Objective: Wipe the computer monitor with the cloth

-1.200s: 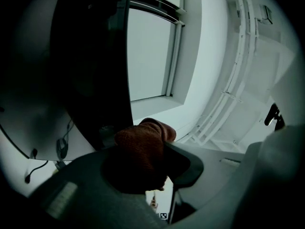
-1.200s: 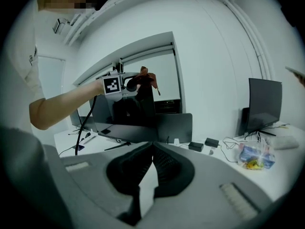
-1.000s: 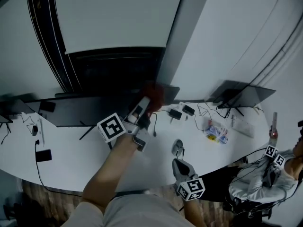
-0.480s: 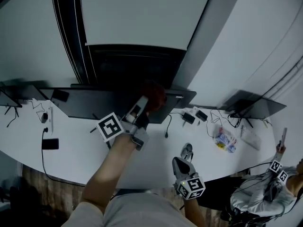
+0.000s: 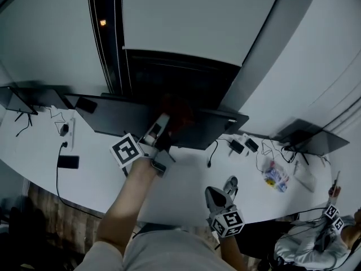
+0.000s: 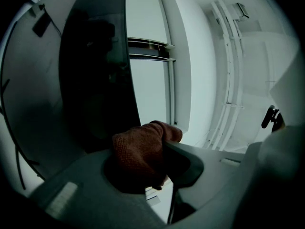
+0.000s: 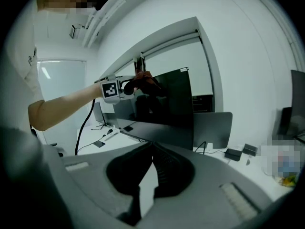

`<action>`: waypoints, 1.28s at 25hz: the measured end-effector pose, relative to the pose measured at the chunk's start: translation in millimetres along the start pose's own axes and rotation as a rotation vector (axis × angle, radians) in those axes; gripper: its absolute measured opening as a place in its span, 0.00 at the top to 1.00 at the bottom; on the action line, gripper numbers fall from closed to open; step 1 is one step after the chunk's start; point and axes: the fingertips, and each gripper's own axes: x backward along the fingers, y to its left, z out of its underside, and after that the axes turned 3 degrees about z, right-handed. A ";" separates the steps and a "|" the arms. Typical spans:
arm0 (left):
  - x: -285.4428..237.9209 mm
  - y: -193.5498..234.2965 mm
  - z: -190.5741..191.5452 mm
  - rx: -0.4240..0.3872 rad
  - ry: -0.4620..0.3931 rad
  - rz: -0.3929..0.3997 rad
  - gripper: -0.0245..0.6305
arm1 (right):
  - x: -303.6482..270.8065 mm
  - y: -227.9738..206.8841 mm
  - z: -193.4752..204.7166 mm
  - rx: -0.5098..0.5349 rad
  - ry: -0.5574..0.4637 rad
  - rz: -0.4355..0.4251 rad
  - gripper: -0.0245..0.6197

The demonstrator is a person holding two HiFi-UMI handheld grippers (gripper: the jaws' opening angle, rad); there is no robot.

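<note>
The dark computer monitor point(image 5: 186, 78) stands at the back of the white desk point(image 5: 186, 185). My left gripper point(image 5: 164, 123) is shut on a red-brown cloth point(image 5: 179, 110) and holds it against the screen near its top. The left gripper view shows the cloth point(image 6: 140, 159) bunched between the jaws, with the black screen point(image 6: 95, 80) just beyond. In the right gripper view, the left gripper point(image 7: 131, 86) and cloth point(image 7: 145, 82) are at the screen's point(image 7: 169, 101) upper left part. My right gripper point(image 5: 228, 185) hovers low over the desk's near side, shut and empty.
A phone point(image 5: 67, 161) and cables lie on the desk's left. Power adapters point(image 5: 237, 147) and a colourful packet point(image 5: 273, 176) lie to the right. Further screens stand at far left point(image 5: 17, 97) and far right point(image 5: 313, 137). Another person point(image 5: 333, 230) sits at bottom right.
My left gripper has slid the cloth leftward along the monitor, from near its right edge toward its middle. The head view has shifted. The right gripper has stayed low and shut.
</note>
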 end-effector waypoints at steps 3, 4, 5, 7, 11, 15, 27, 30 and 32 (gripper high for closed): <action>11.8 2.3 -15.8 -0.017 -0.029 -0.014 0.82 | -6.6 6.7 0.2 0.007 0.000 -0.021 0.96; 15.4 2.7 -21.0 -0.022 -0.039 -0.018 0.82 | -9.0 9.2 -0.2 0.010 0.000 -0.029 0.96; 18.6 3.0 -26.1 -0.026 -0.047 -0.023 0.82 | -11.2 11.4 -0.9 0.013 0.000 -0.036 0.96; 24.2 4.3 -36.0 -0.041 -0.063 -0.034 0.82 | -15.7 14.5 -2.6 0.016 0.001 -0.049 0.96; 33.4 7.0 -53.8 -0.060 -0.095 -0.052 0.82 | -23.7 19.1 -5.1 0.021 0.008 -0.072 0.96; 43.7 7.2 -66.6 -0.074 -0.123 -0.068 0.82 | -29.8 25.8 -8.0 0.025 0.010 -0.097 0.96; 90.1 10.6 -68.2 -0.123 -0.125 -0.115 0.82 | -34.3 44.2 -10.2 0.042 -0.004 -0.125 0.96; 110.7 18.5 -57.7 -0.193 -0.083 -0.172 0.82 | -32.2 48.9 -9.4 0.045 -0.008 -0.125 0.96; 123.6 22.4 -48.8 -0.297 -0.026 -0.218 0.82 | -30.5 51.6 -9.6 0.045 -0.012 -0.124 0.96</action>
